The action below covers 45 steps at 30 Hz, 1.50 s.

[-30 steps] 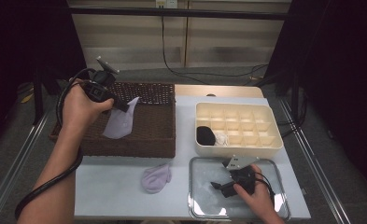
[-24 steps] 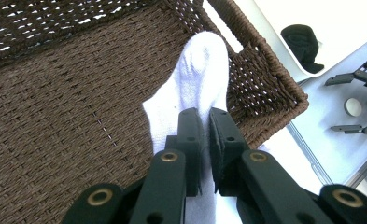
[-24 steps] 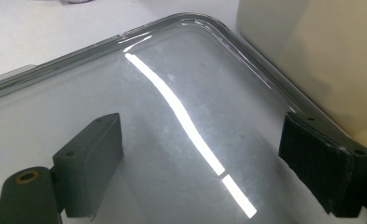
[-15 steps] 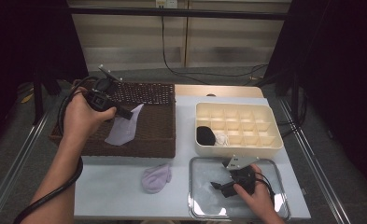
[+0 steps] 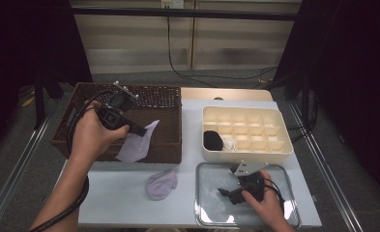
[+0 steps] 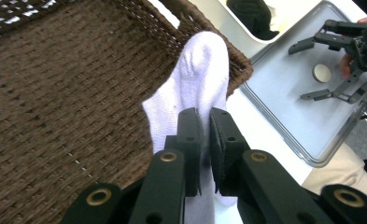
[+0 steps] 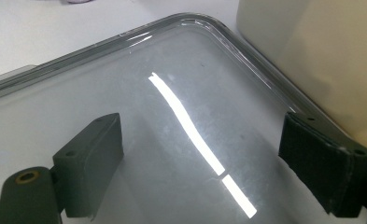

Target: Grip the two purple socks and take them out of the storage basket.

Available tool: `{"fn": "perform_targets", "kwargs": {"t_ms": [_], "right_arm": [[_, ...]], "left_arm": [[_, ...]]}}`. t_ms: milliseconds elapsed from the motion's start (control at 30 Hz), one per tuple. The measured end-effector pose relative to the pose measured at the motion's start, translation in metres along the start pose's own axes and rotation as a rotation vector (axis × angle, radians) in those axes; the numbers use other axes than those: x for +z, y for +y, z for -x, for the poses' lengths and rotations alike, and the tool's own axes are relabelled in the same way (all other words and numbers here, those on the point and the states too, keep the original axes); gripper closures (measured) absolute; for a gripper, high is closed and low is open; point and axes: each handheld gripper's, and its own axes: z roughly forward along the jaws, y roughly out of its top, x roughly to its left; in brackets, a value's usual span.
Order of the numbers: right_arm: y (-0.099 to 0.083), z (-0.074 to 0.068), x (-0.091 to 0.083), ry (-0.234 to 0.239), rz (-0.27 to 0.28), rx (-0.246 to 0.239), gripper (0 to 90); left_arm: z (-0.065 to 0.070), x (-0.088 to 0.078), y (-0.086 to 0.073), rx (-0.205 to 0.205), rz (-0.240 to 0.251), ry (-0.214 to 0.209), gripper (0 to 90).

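L gripper (image 6: pixel 204 140) clamped on a thin pale lilac fabric sock (image 6: pixel 195 88), which hangs over the near-right corner of the dark brown woven wicker basket (image 5: pixel 81 140). R gripper (image 7: pixel 202 172) w/ jaws spread wide, nothing between, over shiny silver metal tray (image 7: pixel 139 93).

The white sock's (image 6: pixel 195 88) lower end (between the jaws) is hidden.

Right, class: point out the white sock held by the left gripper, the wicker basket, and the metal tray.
white sock (image 6: pixel 197 79), left gripper view, on its toe end.
wicker basket (image 5: pixel 168 143), high view, on its right wall.
metal tray (image 5: pixel 211 191), high view, on its bare floor.
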Motion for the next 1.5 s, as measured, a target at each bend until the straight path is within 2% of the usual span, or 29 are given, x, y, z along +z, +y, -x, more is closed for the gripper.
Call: {"fn": "perform_targets", "kwargs": {"t_ms": [67, 100, 200, 333, 533, 700, 1000, 1133, 1200, 1267, 1500], "right_arm": [[0.0, 0.0, 0.0, 0.0, 0.0, 0.0, 12.9], [0.0, 0.0, 0.0, 0.0, 0.0, 0.0, 12.9], [0.0, 0.0, 0.0, 0.0, -0.001, -0.002, 12.9], [0.0, 0.0, 0.0, 0.0, 0.0, 0.0, 12.9], [0.0, 0.0, 0.0, 0.0, 0.0, 0.0, 12.9], [0.0, 0.0, 0.0, 0.0, 0.0, 0.0, 12.9], [0.0, 0.0, 0.0, 0.0, 0.0, 0.0, 12.9], [0.0, 0.0, 0.0, 0.0, 0.0, 0.0, 12.9], [0.0, 0.0, 0.0, 0.0, -0.001, 0.002, 12.8], [0.0, 0.0, 0.0, 0.0, 0.0, 0.0, 12.9], [0.0, 0.0, 0.0, 0.0, -0.001, -0.001, 12.9]], "left_arm": [[0.001, 0.003, -0.001, -0.017, -0.002, -0.001, 83.2], [0.001, 0.004, -0.002, -0.004, 0.0, -0.001, 83.1], [0.004, 0.009, -0.005, -0.01, 0.0, -0.032, 83.0], [0.008, 0.014, -0.011, 0.0, 0.0, -0.045, 81.4], [0.011, 0.019, -0.016, 0.023, 0.023, -0.009, 57.8], [0.012, 0.021, -0.023, 0.017, 0.036, 0.03, 50.2], [0.012, 0.035, -0.041, 0.039, 0.025, 0.069, 46.7], [0.012, 0.046, -0.047, 0.027, 0.02, 0.052, 46.6], [0.012, 0.051, -0.05, 0.045, 0.025, 0.067, 46.0], [0.014, 0.054, -0.052, 0.035, 0.038, 0.045, 46.2], [0.019, 0.069, -0.06, 0.055, 0.019, 0.044, 43.0]]}}
